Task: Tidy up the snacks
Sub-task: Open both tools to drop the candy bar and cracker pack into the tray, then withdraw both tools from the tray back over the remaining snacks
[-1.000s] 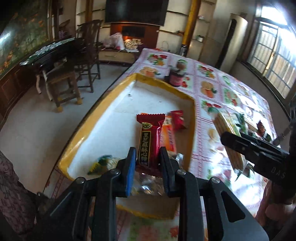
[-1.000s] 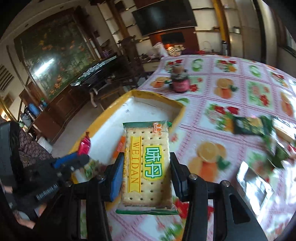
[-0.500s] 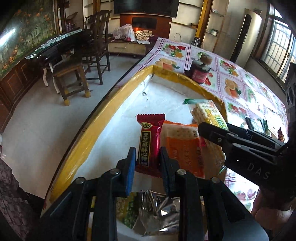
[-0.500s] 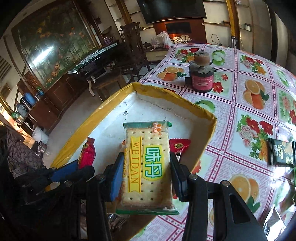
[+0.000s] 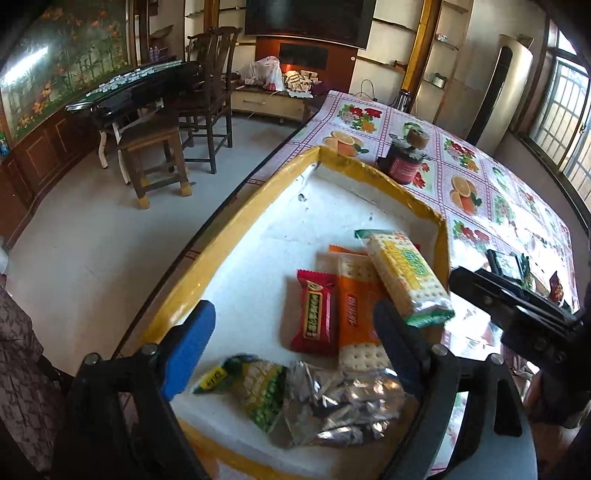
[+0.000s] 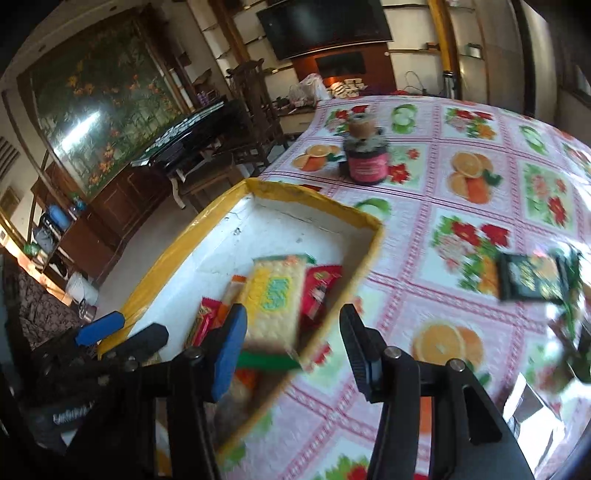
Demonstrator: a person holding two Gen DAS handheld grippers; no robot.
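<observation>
The left gripper (image 5: 295, 347) is opening, its blue-padded fingers (image 5: 188, 343) standing wide apart over the near end of the tray (image 5: 192, 284) and pressing on nothing. Between and just beyond them a red snack bar (image 5: 314, 310) is lying flat on the white tray floor. An orange cracker pack (image 5: 356, 314) is lying against its right side. Nearer the camera a green-and-yellow bag (image 5: 255, 384) and a crumpled silver wrapper (image 5: 340, 406) are lying together.

The right gripper (image 6: 291, 339) is also opening. The green-and-yellow cracker pack (image 6: 275, 299) is sitting between its fingers, blurred, and the pads are standing clear of it. In the left view that pack (image 5: 406, 273) is resting tilted on the orange pack near the tray's right wall.

The tray, yellow-rimmed and white inside, is sitting at the edge of a table under a fruit-and-flower tablecloth (image 6: 472, 206). A dark jar (image 6: 365, 162) is standing beyond the tray, and a black packet (image 6: 535, 277) is lying out on the cloth. Past the table, wooden chairs (image 5: 207, 92), a stool (image 5: 155, 155) and a wall television (image 5: 310, 18) are filling the room.
</observation>
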